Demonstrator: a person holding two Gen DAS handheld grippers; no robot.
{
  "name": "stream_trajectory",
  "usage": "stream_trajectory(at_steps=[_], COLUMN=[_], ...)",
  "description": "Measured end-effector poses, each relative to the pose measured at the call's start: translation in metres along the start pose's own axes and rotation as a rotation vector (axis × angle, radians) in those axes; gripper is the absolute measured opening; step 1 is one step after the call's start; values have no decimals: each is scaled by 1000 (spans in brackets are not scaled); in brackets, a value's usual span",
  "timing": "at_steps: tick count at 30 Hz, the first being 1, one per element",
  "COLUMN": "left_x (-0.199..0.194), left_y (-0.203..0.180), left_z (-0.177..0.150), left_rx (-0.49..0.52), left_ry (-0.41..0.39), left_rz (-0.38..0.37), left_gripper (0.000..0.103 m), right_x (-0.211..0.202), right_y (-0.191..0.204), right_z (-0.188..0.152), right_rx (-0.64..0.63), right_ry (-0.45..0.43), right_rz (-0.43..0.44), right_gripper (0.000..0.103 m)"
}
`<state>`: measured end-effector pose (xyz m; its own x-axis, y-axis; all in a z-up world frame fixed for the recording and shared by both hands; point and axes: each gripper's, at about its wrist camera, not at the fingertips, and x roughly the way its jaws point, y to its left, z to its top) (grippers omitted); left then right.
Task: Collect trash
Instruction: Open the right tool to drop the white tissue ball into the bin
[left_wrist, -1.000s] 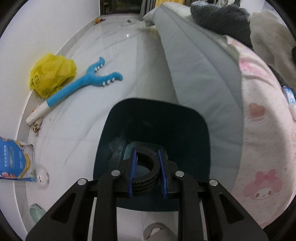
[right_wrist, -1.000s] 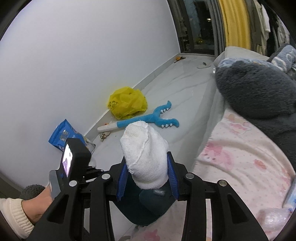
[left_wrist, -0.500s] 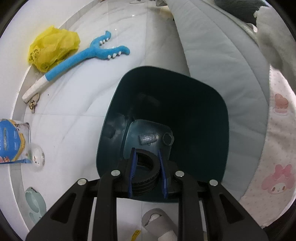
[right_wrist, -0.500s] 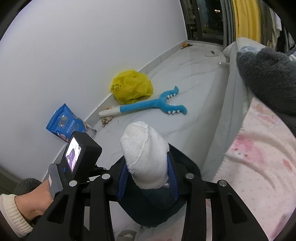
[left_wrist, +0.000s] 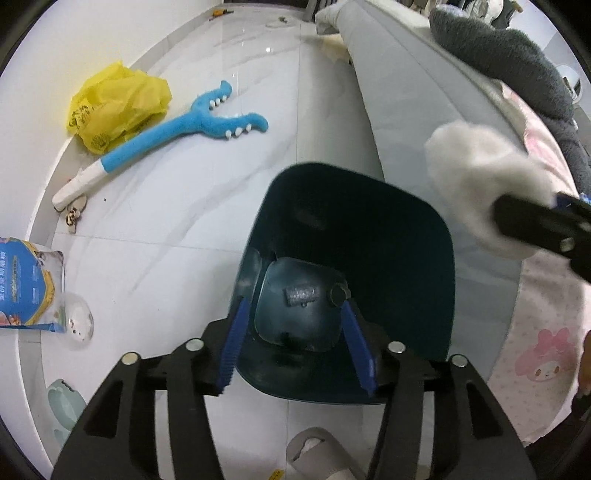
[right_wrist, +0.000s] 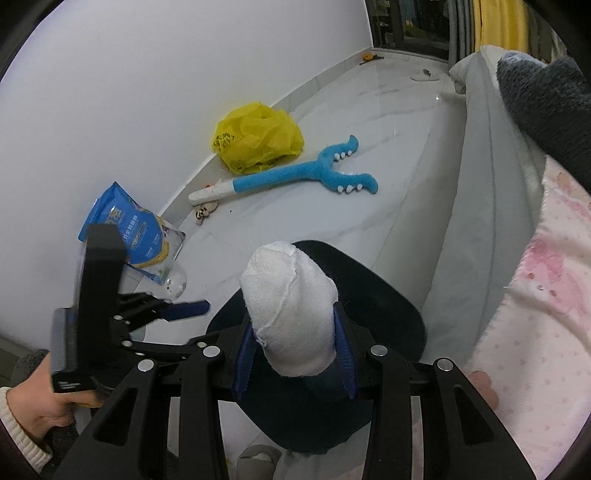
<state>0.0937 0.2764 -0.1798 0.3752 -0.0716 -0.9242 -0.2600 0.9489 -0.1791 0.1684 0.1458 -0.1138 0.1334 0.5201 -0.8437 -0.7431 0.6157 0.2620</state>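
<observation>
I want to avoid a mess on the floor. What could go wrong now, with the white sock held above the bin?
1. The right gripper holds the white sock near the rim of the dark bin, so it could drop outside.
2. The left gripper, its jaws opening with nothing between them, hangs over the bin's mouth and may block the sock or collide with the right one.

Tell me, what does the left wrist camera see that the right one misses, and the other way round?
Only the left view looks into the dark bin, showing a small grey roll on its bottom.

Only the right view shows the hand holding the left gripper.

Both show the white sock, yellow bag and blue toy.
</observation>
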Motion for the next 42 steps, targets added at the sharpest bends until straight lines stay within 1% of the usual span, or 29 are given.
stream_trajectory(at_steps=[2,4,11,18,24,30,32,34,36,38,39,42], left_x=[-8,-15,-43,-69,-88,-107,-116,-122,-130,-137,-142,-152], left_y=[2,4,8,11,11,6,4,3,3,2,0,-10], left_z=[1,3,8,11,11,11,11,9,10,11,11,12], left_rx=[-3,-11,-17,-24,-23,6,11,14,13,10,13,39], left_ry=[-30,-60,-170,-264,-316,-372,-397,-415,-437,-457,-471,-503], left_rz=[-5,-10,-11,-19,-29,-30,-34,-37,-44,-52,-54,-57], left_gripper=[62,64,64,64,60,57,56,56,56,56,56,56], right_x=[5,10,28,46,65,78,84,88,90,91,91,86], right_y=[1,1,-2,0,6,4,4,4,4,5,5,7], right_z=[0,-1,-4,-8,-11,-15,-17,-20,-22,-24,-25,-26], right_rx=[2,7,33,33,29,34,38,42,40,41,42,33], right_ry=[11,23,68,112,159,197,217,229,239,251,251,249], right_rz=[-3,-7,-13,-22,-33,-49,-55,-67,-73,-77,-77,-87], right_gripper=[40,40,40,40,40,40,43,49,50,60,69,72])
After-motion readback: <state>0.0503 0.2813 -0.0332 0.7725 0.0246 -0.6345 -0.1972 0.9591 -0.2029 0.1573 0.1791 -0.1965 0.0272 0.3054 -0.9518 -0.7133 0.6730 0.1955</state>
